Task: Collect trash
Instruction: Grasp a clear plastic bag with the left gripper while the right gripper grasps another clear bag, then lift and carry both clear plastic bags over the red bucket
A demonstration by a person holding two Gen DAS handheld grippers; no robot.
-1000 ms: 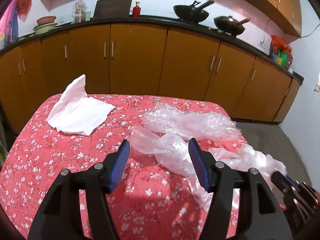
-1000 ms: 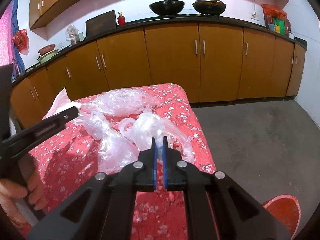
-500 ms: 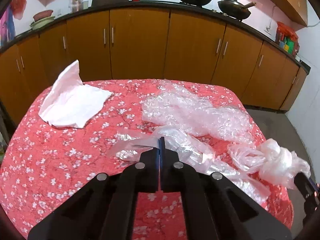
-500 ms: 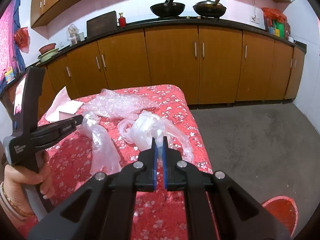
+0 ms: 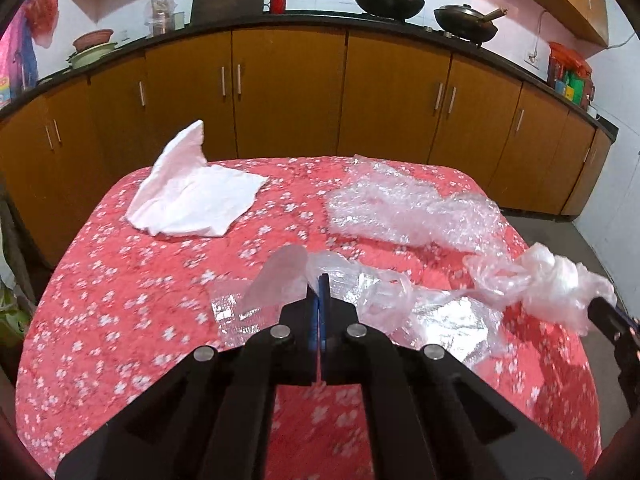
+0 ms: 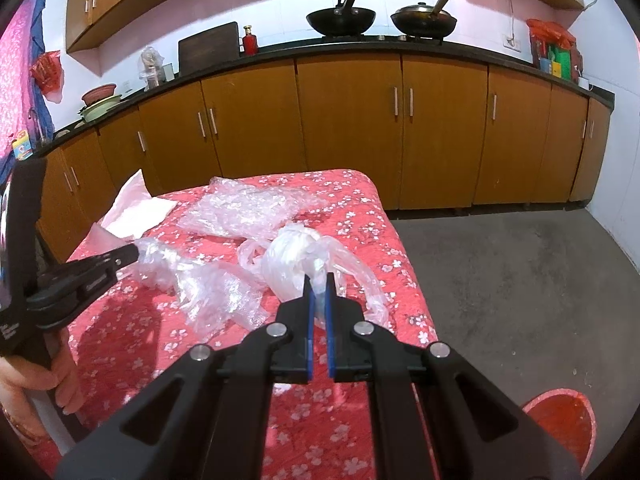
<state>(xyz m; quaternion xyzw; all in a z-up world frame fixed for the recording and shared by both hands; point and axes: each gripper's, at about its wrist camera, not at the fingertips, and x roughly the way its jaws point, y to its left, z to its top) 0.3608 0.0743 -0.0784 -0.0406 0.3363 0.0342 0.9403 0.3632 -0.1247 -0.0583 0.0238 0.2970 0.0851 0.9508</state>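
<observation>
Trash: three clear plastic pieces and one white sheet lie on a table with a red floral cloth (image 5: 120,320).
Crumpled plastic film (image 5: 400,304): near the front middle of the cloth, one end lifted and pinched by the left gripper.
Left gripper (image 5: 319,284): blue pads pressed together on the film; in the right wrist view (image 6: 134,256) it comes in from the left side, held in a hand (image 6: 36,384).
Knotted plastic bag (image 6: 292,260): bunched and whitish, near the right edge of the table, just beside the film.
Right gripper (image 6: 319,282): jaws drawn in to a narrow gap, with a fold of the bag caught between the pads; its tip shows at the right edge of the left wrist view (image 5: 612,316), touching the bag (image 5: 556,284).
Bubble wrap (image 5: 412,212): flat on the far right part of the cloth, apart from both grippers.
White paper sheet (image 5: 192,196): far left corner, one corner standing up.
Red bin (image 6: 560,420): on the grey floor at lower right, only partly in view.
Cabinets (image 6: 348,132): brown doors along the wall behind the table, with two woks (image 6: 340,18) above them on the dark worktop.
</observation>
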